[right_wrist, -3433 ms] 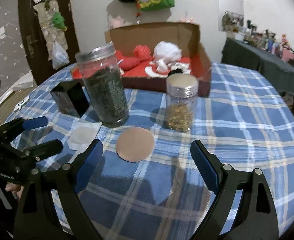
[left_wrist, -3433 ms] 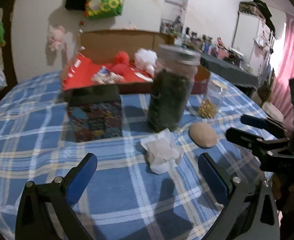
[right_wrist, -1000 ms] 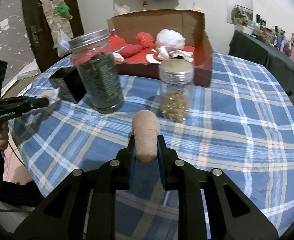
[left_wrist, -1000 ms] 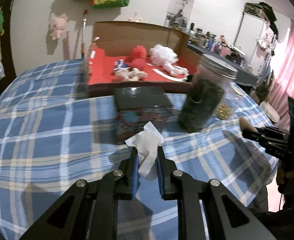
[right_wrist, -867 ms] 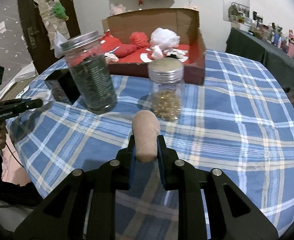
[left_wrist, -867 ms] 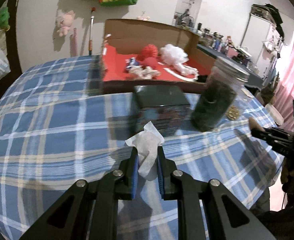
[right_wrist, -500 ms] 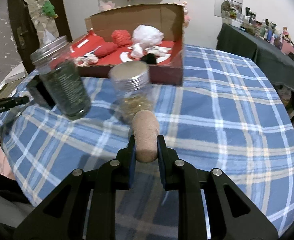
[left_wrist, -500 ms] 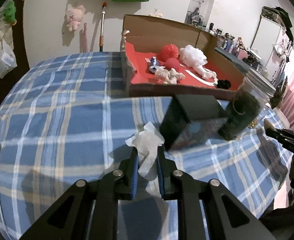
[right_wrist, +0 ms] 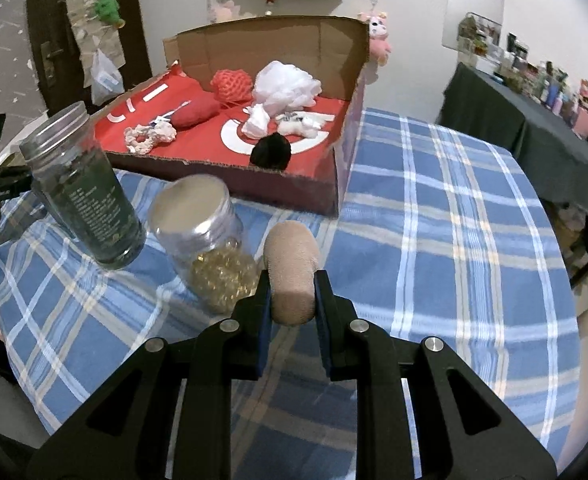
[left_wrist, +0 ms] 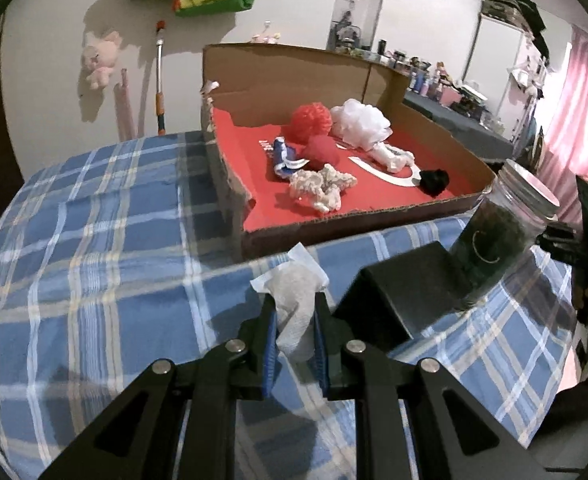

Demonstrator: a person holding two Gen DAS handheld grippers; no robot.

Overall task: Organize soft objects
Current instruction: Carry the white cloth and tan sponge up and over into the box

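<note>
Left gripper [left_wrist: 294,338]: jaws nearly together, pinching white crumpled tissue [left_wrist: 295,306] between blue pads [left_wrist: 270,350]. Tissue long axis running along the fingers, loose top flaring past the tips toward the cardboard box [left_wrist: 425,208]. Held above the blue plaid tablecloth [left_wrist: 106,248], short of the box's near wall, just left of the black box [left_wrist: 403,290].

Right gripper [right_wrist: 292,322]: jaws narrowly apart, clamped on tan puff [right_wrist: 292,272]. Puff squeezed edge-on, long axis along the fingers, rounded end sticking out past the tips toward the cardboard box [right_wrist: 325,188]. Held over the tablecloth [right_wrist: 433,216], just right of the bead jar [right_wrist: 206,240], near the box's front right corner.

Cardboard box near the far edge of the table, red lining, back flap up. Inside: red mesh ball [left_wrist: 311,123], white mesh pouf [left_wrist: 361,122], red pad [left_wrist: 321,153], cream scrunchie [left_wrist: 321,185], black lump [left_wrist: 434,181] by the near right corner, small white pieces [left_wrist: 391,158] mid-box.

Dark-filled jar [left_wrist: 493,240] with metal lid touching or just behind the black box's right side; cannot tell which. In right view same dark jar [right_wrist: 84,188] left of bead jar, both upright on cloth, close to the box's front wall.

Other gripper [left_wrist: 585,236] visible at right edge of left view, state unreadable there.
</note>
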